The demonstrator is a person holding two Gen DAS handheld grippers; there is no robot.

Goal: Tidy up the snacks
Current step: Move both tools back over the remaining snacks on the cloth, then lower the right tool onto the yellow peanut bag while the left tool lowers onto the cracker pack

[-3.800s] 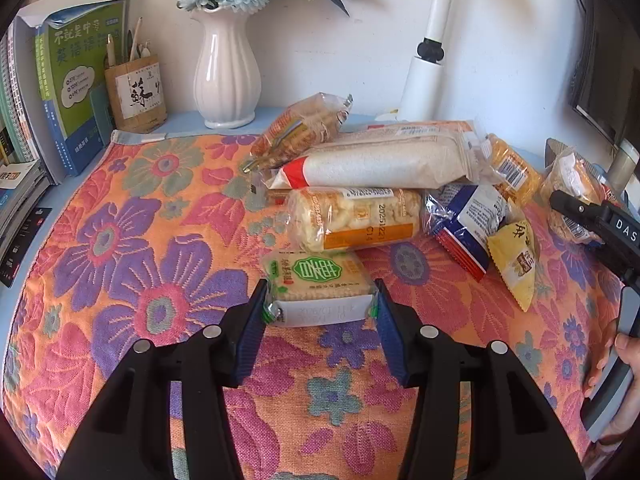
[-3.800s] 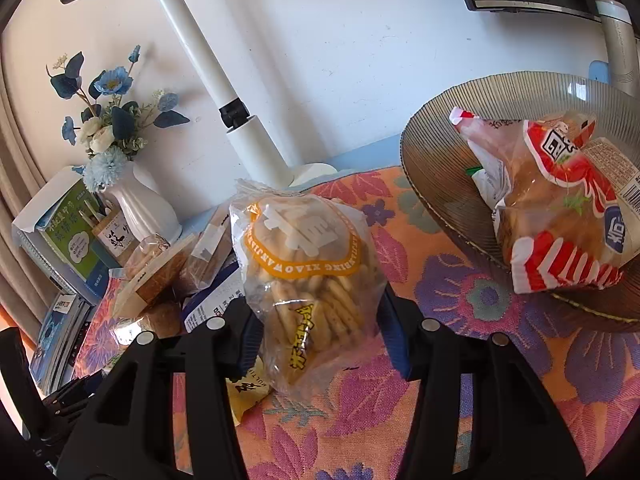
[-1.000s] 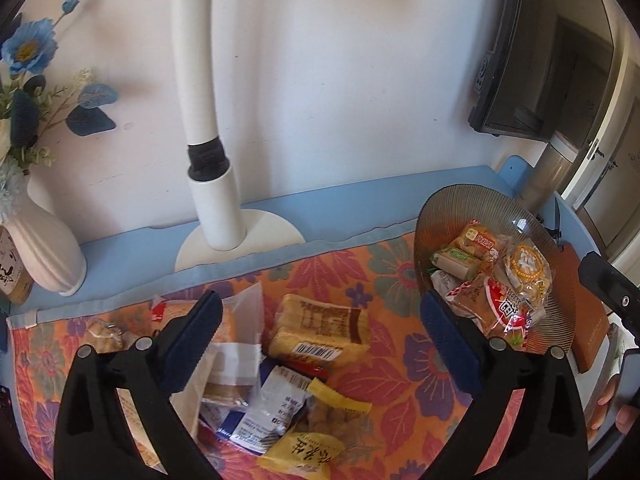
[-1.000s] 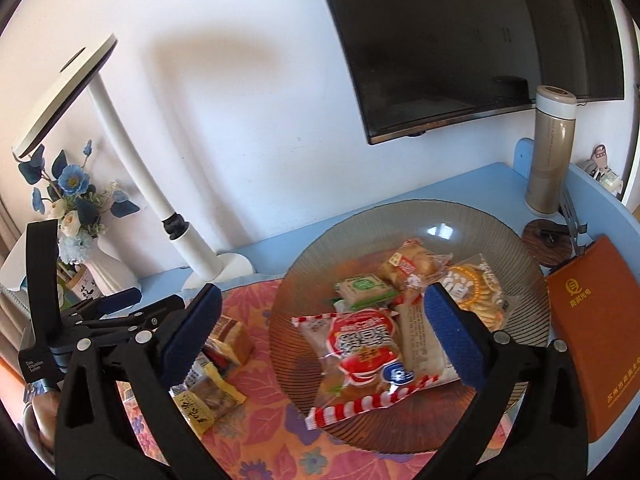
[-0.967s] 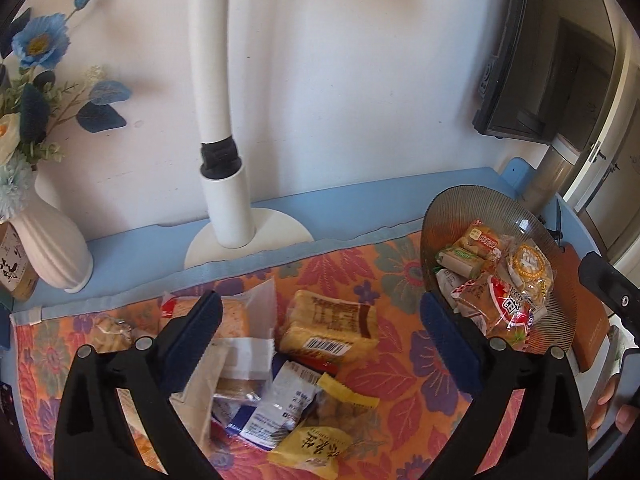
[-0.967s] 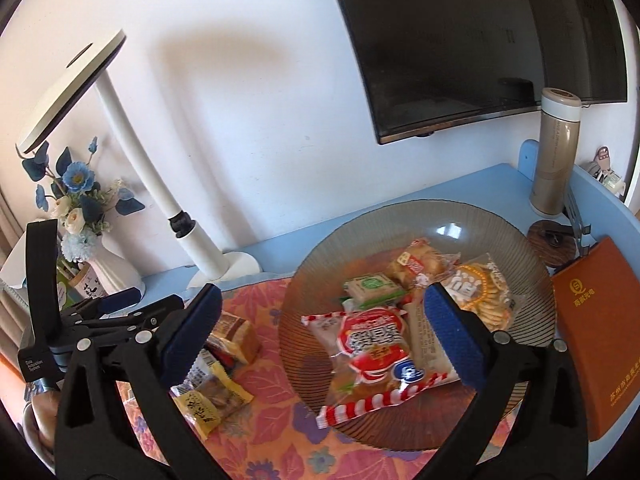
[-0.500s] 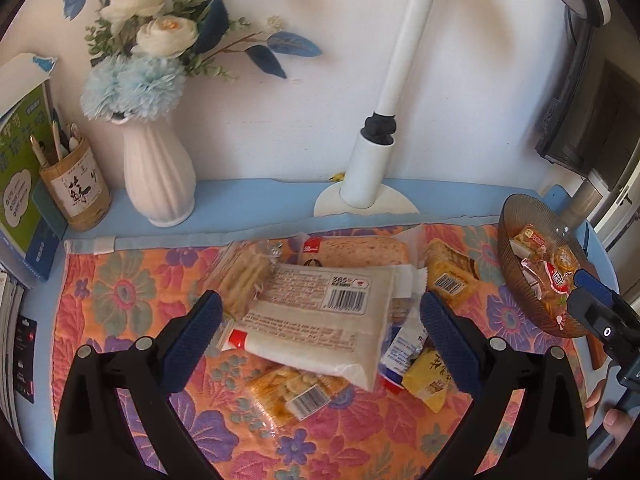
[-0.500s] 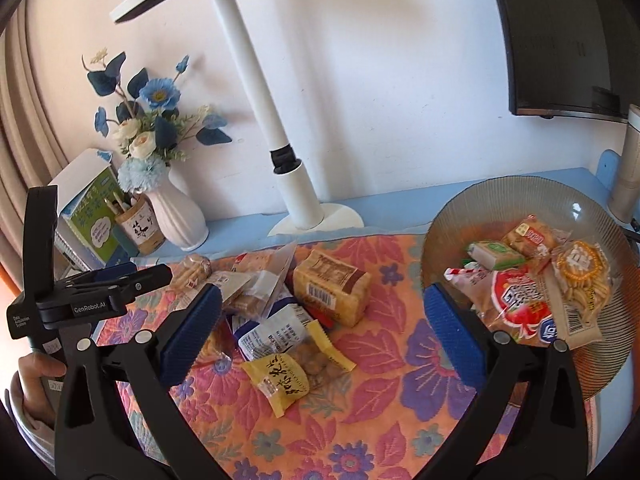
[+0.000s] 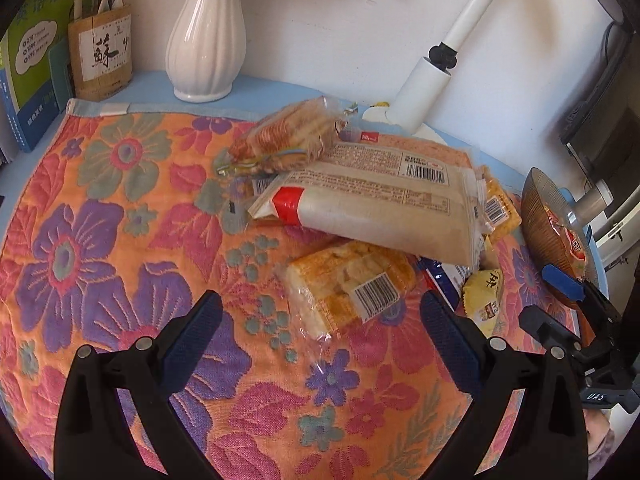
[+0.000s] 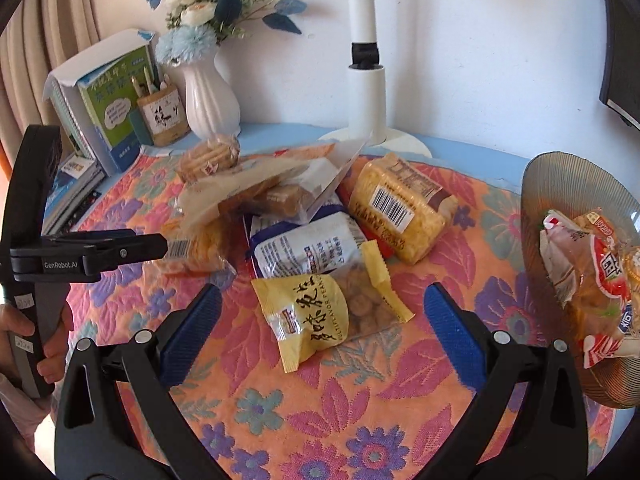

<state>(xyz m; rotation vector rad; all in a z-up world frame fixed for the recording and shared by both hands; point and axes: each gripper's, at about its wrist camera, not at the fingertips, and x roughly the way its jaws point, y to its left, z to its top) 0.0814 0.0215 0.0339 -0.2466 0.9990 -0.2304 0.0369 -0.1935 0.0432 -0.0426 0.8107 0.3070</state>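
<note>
Several snack packs lie heaped on the floral cloth (image 9: 100, 248). My left gripper (image 9: 320, 336) hangs open just short of an orange cracker pack (image 9: 348, 284) with a barcode. Behind that pack lies a long beige packet (image 9: 380, 208), and a biscuit bag (image 9: 288, 140) behind that. My right gripper (image 10: 320, 320) is open too, its fingers on either side of a yellow peanut pack (image 10: 316, 320). Past the peanuts sit a blue-and-white pack (image 10: 304, 244) and a yellow wafer pack (image 10: 400, 208). The glass bowl (image 10: 560, 184) at the right holds several snacks.
A white vase (image 9: 206, 40), a pen holder (image 9: 102, 52) and books (image 10: 108, 96) stand at the back left. A white lamp post (image 10: 366, 80) rises behind the pile. A hand (image 10: 24, 332) holds the left gripper's handle at the left edge of the right wrist view.
Both grippers have dropped from a high overview to just above the cloth. The left one now faces the orange cracker pack, the right one the yellow peanut pack. Both stay open.
</note>
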